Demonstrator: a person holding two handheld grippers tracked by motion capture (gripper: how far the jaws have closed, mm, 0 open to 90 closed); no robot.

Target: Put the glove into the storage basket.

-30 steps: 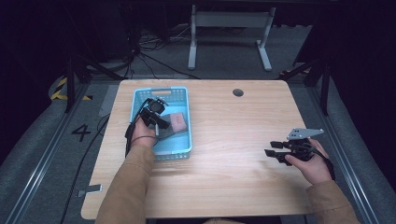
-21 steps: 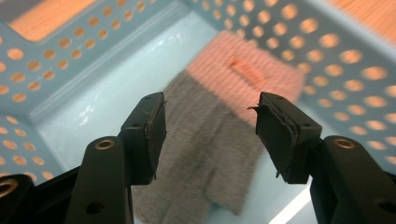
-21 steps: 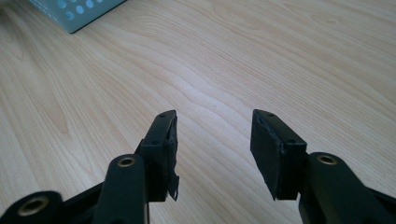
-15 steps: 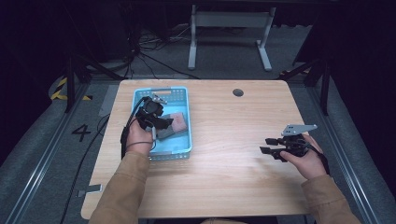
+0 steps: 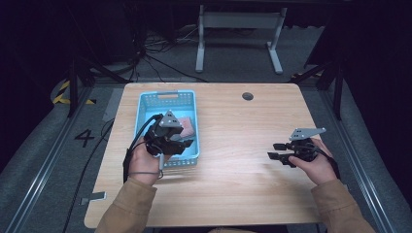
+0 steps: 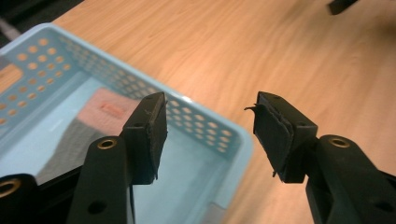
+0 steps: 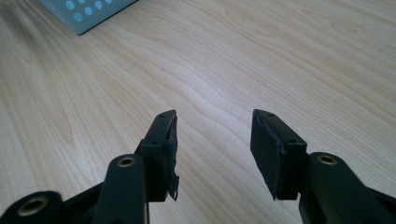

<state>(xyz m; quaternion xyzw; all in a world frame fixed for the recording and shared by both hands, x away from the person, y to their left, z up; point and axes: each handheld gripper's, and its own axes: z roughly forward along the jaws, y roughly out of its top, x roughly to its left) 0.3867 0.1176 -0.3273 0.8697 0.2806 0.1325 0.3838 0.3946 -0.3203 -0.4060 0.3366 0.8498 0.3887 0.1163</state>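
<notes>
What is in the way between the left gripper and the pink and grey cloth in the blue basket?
Nothing solid. The left gripper hangs over the near corner of the light blue perforated plastic basket, jaws open with nothing between them. The folded pink and grey cloth lies on the basket floor beyond, uncovered. Only the basket's wall rises beside the path, so reaching from above looks free.

Light-blue perforated plastic basket, upright on the desk's left half. Inside, flat on its floor: a pink cloth with a grey cloth beside it, touching.
</notes>
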